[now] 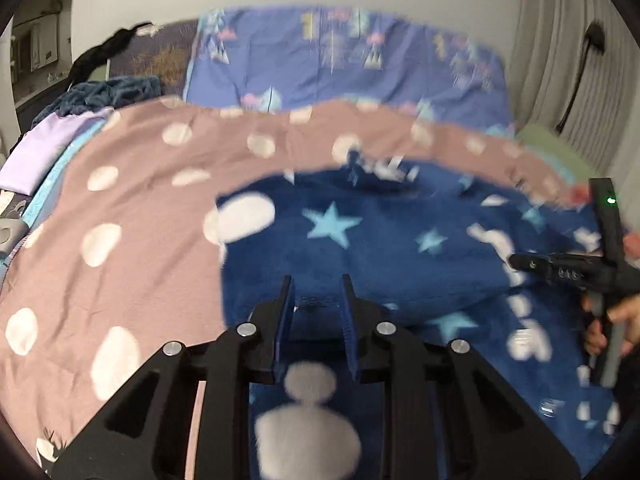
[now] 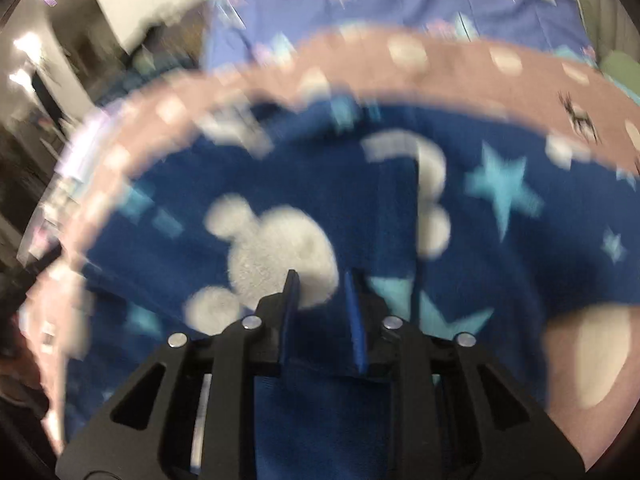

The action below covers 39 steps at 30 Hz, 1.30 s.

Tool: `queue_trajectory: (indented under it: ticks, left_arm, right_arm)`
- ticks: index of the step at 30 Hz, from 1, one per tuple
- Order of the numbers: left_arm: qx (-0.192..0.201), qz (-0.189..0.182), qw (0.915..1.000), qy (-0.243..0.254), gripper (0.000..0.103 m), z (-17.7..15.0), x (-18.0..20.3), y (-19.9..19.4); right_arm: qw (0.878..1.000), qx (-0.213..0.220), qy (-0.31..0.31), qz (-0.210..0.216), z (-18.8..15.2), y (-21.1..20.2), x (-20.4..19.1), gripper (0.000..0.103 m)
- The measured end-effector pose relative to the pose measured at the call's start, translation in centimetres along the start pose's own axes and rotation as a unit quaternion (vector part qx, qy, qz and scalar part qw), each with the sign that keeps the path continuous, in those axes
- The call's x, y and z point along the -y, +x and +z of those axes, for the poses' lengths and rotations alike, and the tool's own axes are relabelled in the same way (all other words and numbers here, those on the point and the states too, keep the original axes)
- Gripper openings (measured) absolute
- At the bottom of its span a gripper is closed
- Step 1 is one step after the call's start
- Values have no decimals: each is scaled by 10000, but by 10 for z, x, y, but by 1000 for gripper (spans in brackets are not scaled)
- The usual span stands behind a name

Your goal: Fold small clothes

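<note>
- Left wrist view showed the navy fleece garment (image 1: 400,248), printed with stars and white mouse-head shapes, lying on a pink dotted blanket (image 1: 120,200) over a bed; a blue patterned sheet (image 1: 340,60) sat at 12 o'clock.
- Garment filled the centre and the 3 to 6 o'clock part of that view, with a raised fold just ahead of the tongs.
- Left gripper (image 1: 318,300): jaws narrow, a folded navy edge between the blue pads. Judged clenched on the fleece, though blur leaves the contact line soft.
- Right gripper (image 2: 322,300): jaws equally narrow, navy fabric running up between the pads from below. Judged gripping the garment too; heavy motion blur here.
- From the left wrist view the right gripper (image 1: 560,270) appeared at 3 o'clock, held by a hand (image 1: 612,320), over the garment's far side.
- No earlier picture was given, so no jaw motion was noted.
- Step in hand, as judged: carrying a pinched edge over to make a fold.
- To do it well: keep both pinches at matching height, move them together so the edge stays straight, lay it onto the garment's opposite edge, and release only once the fleece rests flat.
- Risk: thick fleece could slip from a shallow pinch.
</note>
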<state>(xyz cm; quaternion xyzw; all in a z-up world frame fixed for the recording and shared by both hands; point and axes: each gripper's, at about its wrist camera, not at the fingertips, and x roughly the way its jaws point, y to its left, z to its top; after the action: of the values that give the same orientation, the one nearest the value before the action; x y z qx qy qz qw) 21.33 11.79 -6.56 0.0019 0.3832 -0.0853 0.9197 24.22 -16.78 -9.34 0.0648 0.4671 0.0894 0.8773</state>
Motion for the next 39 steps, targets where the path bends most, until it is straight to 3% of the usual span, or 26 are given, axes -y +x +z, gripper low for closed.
queue_trajectory:
  ticks: [2,7,10,12,14,16,17,19,20,21,25,27,29,31,34,35,37,39]
  left_arm:
    - [-484,192,9985,140,25,-13,6,41]
    - [-386,330,9983,299,24,-15,16,44]
    - [-418,287,9986,139,24,-10,14,38]
    - [-200,128,9996,-122,24,-7,11,23]
    - [145,-207,9997,-52,24,2,22,4]
    - [198,-439,9988,54,24,8,38,3]
    - [98,-472,9988,95,27,9,45,11]
    - [-377,-372,9984,211,44,-2,59,45]
    - [-556,-227,9976,340,46,-12,65,65]
    - [-461,-125,9979,436,45,-18,70,70]
    - [-400,-145,9983,397,45,-16,70,66]
    - [-411,-167,9983,370,45,-16,71,68]
    - [-398,-106,9983,420,45,-16,73,67]
    - [-390,-66,9982,455,45,-16,74,65]
    - [-385,-90,9983,435,45,-15,71,61]
    - [-383,-107,9983,420,45,-16,69,61]
    - [-385,-112,9983,414,45,-16,68,60]
    - [-393,-79,9983,433,46,-16,69,60]
  right_arm:
    - [9998,171,-111,-16,-5,-1,-1,22]
    - [9997,227,-40,23,-11,-4,1,22]
    - [9994,332,-7,44,-11,-7,1,21]
    - [9984,532,179,68,-11,-23,4,20]
    - [9958,804,270,339,-10,-42,4,21]
    - [9965,808,119,195,-8,-48,0,23]
    - [9979,633,95,-21,-9,-40,0,27]
    - [9994,255,79,-228,-17,-15,5,27]
    - [9991,366,1,-207,-20,-14,4,27]
    - [9989,440,-24,-144,-23,-19,5,27]
    - [9965,767,335,81,-31,-63,23,26]
    - [9904,1232,588,-235,-36,-96,52,29]
    - [9735,1746,1325,-646,-43,-135,106,33]
    - [9519,2016,2167,-789,-50,-164,158,39]
    - [9053,2227,3576,-548,-79,-195,236,39]
    - [8931,2350,3818,-371,-87,-205,253,39]
    - [8829,2588,3906,-298,-93,-223,269,39]
    - [8741,2852,3893,-561,-94,-246,283,44]
